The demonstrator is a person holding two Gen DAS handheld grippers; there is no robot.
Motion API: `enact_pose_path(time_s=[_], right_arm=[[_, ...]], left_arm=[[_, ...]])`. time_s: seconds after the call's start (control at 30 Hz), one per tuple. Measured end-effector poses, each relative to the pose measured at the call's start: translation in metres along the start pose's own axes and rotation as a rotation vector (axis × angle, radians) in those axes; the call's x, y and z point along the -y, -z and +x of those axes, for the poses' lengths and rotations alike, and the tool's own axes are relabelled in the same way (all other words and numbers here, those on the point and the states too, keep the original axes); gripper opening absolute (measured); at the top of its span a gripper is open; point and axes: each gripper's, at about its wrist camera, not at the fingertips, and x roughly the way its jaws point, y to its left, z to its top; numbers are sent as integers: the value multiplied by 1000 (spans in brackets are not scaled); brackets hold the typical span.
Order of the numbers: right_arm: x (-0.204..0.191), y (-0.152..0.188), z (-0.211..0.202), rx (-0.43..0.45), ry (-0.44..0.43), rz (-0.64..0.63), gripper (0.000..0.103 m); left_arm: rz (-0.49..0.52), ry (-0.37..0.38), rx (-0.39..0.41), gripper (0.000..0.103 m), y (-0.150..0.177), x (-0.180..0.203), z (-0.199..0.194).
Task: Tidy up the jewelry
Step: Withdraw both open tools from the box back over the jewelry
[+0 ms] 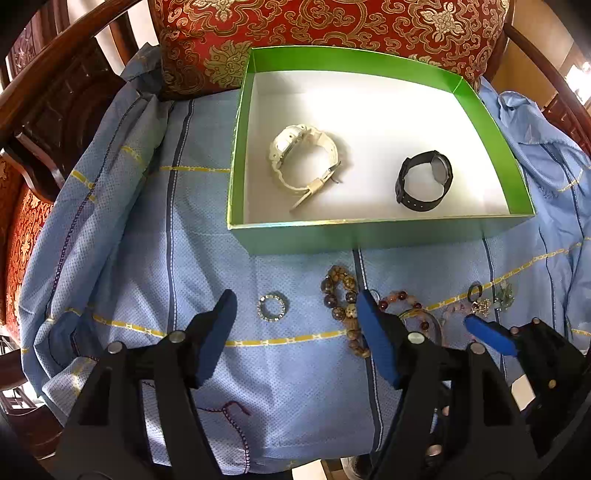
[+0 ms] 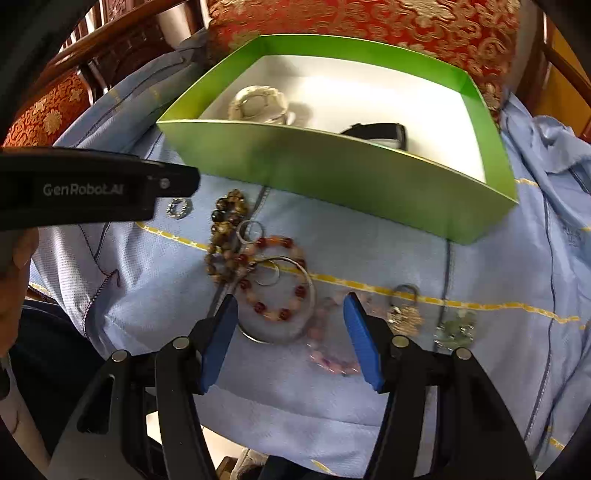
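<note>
A green box [image 1: 369, 236] with a white floor holds a white watch [image 1: 306, 162] and a black watch [image 1: 424, 181]. On the blue cloth in front lie a sparkly ring [image 1: 272, 306], a brown bead bracelet [image 1: 341, 302], a red bead bracelet [image 2: 275, 284], a silver bangle [image 2: 291, 306], a pink bead bracelet [image 2: 328, 354] and small charms [image 2: 404, 314]. My left gripper [image 1: 295, 306] is open and empty above the ring. My right gripper [image 2: 290, 306] is open and empty, its fingertips on either side of the red bracelet and bangle. The box [image 2: 332, 166] also shows in the right wrist view.
The blue cloth [image 1: 147, 240] covers a wooden chair seat with red and gold cushions [image 1: 332, 26] behind the box. Wooden armrests [image 1: 55, 92] curve round both sides. The left gripper body [image 2: 92, 184] reaches in from the left of the right wrist view.
</note>
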Motion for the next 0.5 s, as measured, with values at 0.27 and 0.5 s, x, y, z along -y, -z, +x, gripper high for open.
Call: enact_pose_path(time_s=[0.27,0.5], right_arm=[[-10,0,10,-13,62,-44,7],[6,1,-6,12,67,-17,5]], left_arm=[[4,-28,-13,69,0,0,5],[20,-34,-14,69,1,3,6]])
